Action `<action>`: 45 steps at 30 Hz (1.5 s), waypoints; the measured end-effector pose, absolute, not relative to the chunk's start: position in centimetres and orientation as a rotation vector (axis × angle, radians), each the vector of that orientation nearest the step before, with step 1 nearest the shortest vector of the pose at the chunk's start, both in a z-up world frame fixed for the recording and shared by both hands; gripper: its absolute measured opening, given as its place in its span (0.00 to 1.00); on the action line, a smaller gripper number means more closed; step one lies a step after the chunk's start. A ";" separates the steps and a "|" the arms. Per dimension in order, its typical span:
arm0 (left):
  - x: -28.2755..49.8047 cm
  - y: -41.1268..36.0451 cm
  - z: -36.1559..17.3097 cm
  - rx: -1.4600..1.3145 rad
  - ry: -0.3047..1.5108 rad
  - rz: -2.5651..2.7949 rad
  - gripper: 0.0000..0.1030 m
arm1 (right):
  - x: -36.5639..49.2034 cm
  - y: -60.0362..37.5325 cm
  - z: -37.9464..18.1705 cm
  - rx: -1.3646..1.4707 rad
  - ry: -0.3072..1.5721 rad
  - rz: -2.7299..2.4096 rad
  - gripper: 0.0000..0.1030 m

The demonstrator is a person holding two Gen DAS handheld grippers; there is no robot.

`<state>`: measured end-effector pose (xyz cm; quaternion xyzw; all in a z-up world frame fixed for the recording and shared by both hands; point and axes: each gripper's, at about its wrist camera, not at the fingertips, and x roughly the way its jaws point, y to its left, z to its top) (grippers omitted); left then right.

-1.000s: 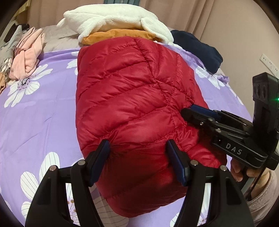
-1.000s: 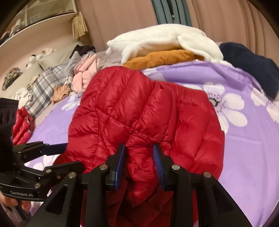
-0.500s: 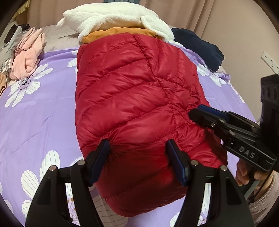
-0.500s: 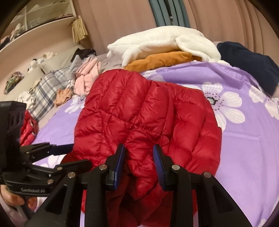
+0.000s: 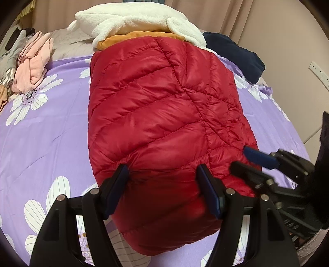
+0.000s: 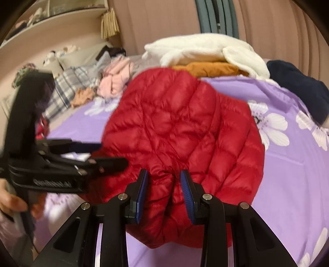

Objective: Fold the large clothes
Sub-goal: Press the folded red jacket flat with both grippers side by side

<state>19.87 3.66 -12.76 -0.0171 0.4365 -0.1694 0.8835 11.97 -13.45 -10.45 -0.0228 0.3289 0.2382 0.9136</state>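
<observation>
Red down jacket [image 5: 164, 127] was quilted, puffy, slick cloth with a glossy sheen. Bedsheet [image 5: 51, 139] under it was matt woven cloth, purple with white flower print, lightly creased. White fleece blanket [image 5: 133, 18] looked fuzzy and soft; orange garment [image 5: 123, 39] beneath it matt knit. Navy garment [image 5: 236, 53] was matt, fleecy. Left gripper [image 5: 164, 191] and right gripper [image 6: 164, 193] were matt black plastic with shiny metal pins and blue ribbed rubbery pads [image 6: 188, 193]. Curtain [image 6: 277, 26] was matt pleated cloth.
</observation>
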 end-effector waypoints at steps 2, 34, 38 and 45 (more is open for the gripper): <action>19.8 3.5 -12.9 -0.026 0.911 -0.352 0.68 | 12.2 -13.6 -11.1 -0.040 0.692 0.490 0.34; 27.6 3.3 -11.9 -0.052 0.929 -0.312 0.70 | 12.2 -14.8 -12.7 0.066 0.712 0.497 0.34; 27.6 3.2 -12.0 -0.055 0.927 -0.315 0.70 | 11.5 -15.1 -11.5 0.068 0.709 0.489 0.36; 27.5 3.5 -11.9 -0.068 0.929 -0.321 0.70 | 12.1 -15.5 -7.5 0.084 0.575 0.488 0.36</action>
